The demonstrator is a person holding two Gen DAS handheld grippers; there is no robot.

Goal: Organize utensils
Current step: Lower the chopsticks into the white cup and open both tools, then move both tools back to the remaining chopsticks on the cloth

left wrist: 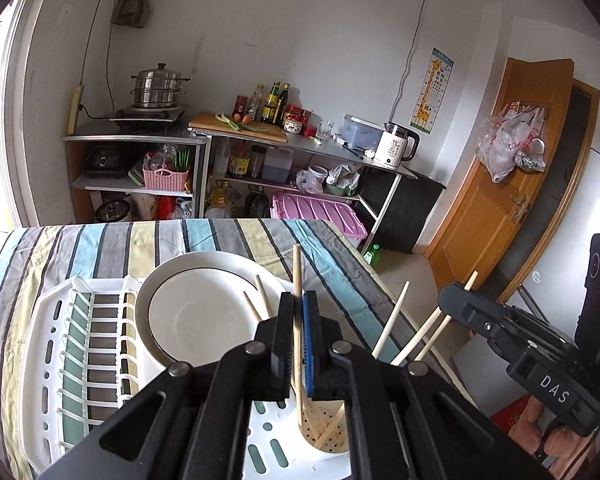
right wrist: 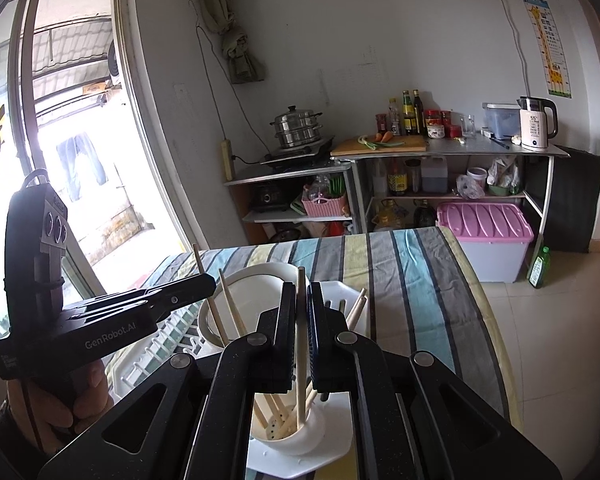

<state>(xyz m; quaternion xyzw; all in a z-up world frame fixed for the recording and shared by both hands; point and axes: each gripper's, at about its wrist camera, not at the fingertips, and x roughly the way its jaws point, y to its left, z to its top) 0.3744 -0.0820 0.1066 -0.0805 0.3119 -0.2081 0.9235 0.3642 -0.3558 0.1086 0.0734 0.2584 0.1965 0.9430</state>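
Note:
A white utensil cup [left wrist: 327, 436] stands in the corner of a white dish rack [left wrist: 60, 360] and holds several wooden chopsticks [left wrist: 390, 326]. My left gripper [left wrist: 298, 308] is shut on one upright chopstick [left wrist: 297, 272] whose lower end is in the cup. My right gripper [right wrist: 301, 300] is shut on another upright chopstick [right wrist: 300, 280], its lower end in the cup [right wrist: 296, 434]. The right gripper also shows at the right of the left wrist view [left wrist: 460, 292]; the left gripper shows at the left of the right wrist view [right wrist: 204, 280].
A white plate [left wrist: 196, 308] leans in the rack. The rack sits on a table with a striped cloth [left wrist: 100, 244]. The table's right edge [right wrist: 496, 320] drops to a tiled floor. Kitchen shelves [left wrist: 236, 140] stand against the far wall.

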